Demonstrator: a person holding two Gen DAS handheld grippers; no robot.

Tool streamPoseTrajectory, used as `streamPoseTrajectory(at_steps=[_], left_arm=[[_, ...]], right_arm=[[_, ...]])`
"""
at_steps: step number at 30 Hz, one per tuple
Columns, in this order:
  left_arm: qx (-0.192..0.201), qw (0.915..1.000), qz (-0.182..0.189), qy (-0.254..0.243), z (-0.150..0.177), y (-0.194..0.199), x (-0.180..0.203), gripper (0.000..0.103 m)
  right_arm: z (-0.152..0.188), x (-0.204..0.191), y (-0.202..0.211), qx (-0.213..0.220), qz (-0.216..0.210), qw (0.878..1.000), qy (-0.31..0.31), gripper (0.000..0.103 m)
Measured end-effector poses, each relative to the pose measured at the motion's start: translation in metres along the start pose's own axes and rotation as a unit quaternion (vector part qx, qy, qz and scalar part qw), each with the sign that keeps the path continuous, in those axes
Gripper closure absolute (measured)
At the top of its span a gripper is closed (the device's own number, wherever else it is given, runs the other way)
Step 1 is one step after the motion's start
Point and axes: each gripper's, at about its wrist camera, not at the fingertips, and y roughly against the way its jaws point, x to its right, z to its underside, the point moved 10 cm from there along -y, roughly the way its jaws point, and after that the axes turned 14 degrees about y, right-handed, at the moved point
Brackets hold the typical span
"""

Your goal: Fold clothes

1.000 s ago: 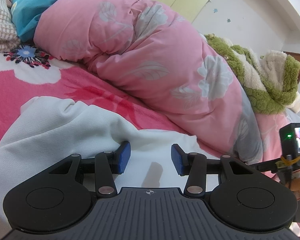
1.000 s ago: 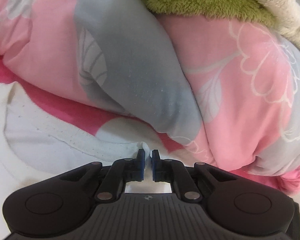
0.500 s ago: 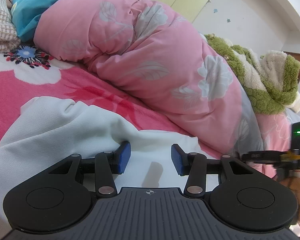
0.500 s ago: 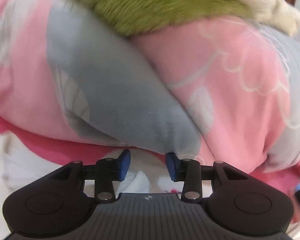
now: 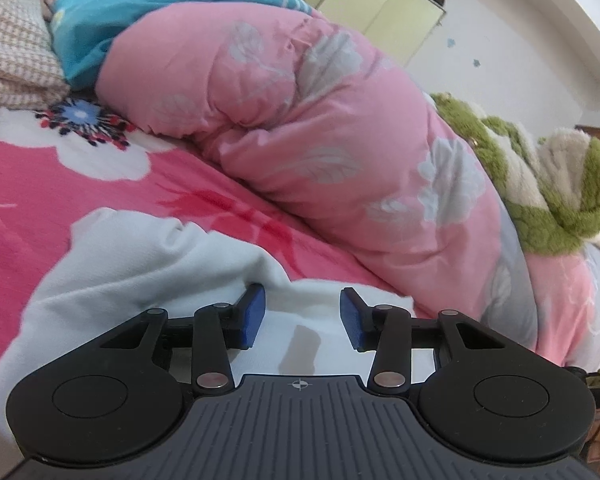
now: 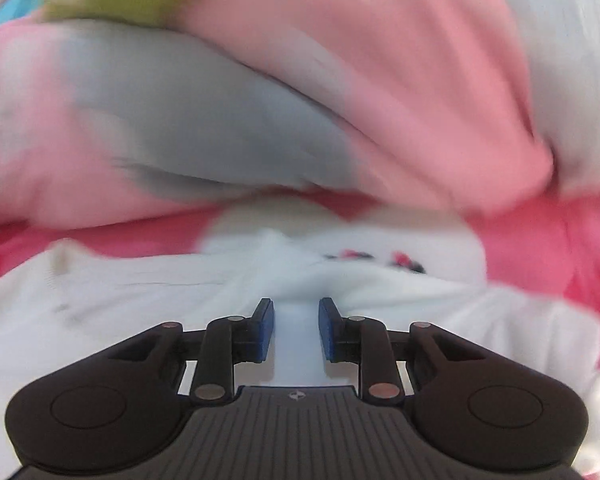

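White shirt (image 6: 148,320) lay right under and ahead of the right gripper (image 6: 296,330), a bunched ridge poking up between its jaws — those had just been closing, narrow gap, pads not yet pressing. Left gripper (image 5: 302,318) sat partly open over the same shirt, gripping nothing.

garment (image 5: 140,272): spread on the bed (image 5: 40,176), nearest both cameras
left tongs (image 5: 303,318): over the garment's near part
right tongs (image 6: 296,330): over a raised fold of the garment
quilt (image 5: 320,128): heaped on the bed behind the garment
fleece blanket (image 5: 540,184): on the quilt's right end
pillow (image 5: 12,40): far left, beside the quilt
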Motion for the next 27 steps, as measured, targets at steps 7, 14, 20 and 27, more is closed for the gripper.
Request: streamPoseTrajectory(at_steps=[7, 14, 20, 27], left_arm=[[0.012, 0.9998, -0.006, 0.017, -0.008, 0.003, -0.005, 0.06], [0.014, 0.9998, -0.002, 0.014, -0.008, 0.001, -0.006, 0.06], [0.022, 0.9996, 0.002, 0.016, -0.007, 0.001, -0.003, 0.057], [0.022, 0.9997, -0.008, 0.01, -0.013, 0.011, 0.009, 0.056]], right_arm=[[-0.012, -0.043, 0.043, 0.054, -0.059, 0.997, -0.011, 0.079], [-0.018, -0.137, 0.017, 0.036, -0.13, 0.99, 0.048, 0.077], [-0.011, -0.103, 0.068, 0.074, -0.148, 0.981, -0.105, 0.071], [0.106, -0.073, 0.205, 0.143, -0.178, 0.935, -0.273, 0.045]])
